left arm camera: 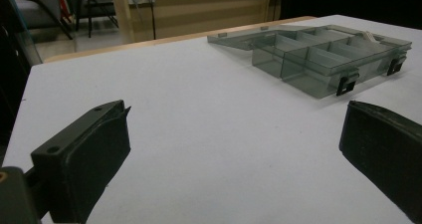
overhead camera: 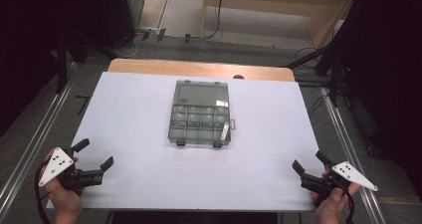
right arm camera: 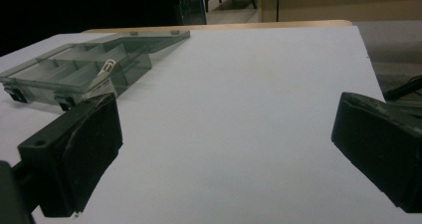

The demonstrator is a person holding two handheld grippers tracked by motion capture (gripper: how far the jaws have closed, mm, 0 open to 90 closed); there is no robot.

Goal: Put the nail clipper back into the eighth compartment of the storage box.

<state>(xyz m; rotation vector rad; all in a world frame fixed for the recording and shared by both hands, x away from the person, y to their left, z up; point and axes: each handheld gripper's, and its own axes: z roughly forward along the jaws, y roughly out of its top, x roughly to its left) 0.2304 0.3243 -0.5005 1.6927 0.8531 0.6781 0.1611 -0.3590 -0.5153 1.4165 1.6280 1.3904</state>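
Gripper [right arm camera: 226,149] view shows box's [right arm camera: 74,72] white piece [right arm camera: 105,67].

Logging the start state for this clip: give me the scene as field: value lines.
surface: white table top
object: clear compartment box, mid-table, lid open and lying flat on the far side
contents: small white item propped in a near-right compartment
latches: two dark latches on the box's near edge
left hand-held gripper: open, near-left corner, apart from the box
right hand-held gripper: open, near-right corner, apart from the box

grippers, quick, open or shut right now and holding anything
Left gripper: open, holding nothing.
Right gripper: open, holding nothing.
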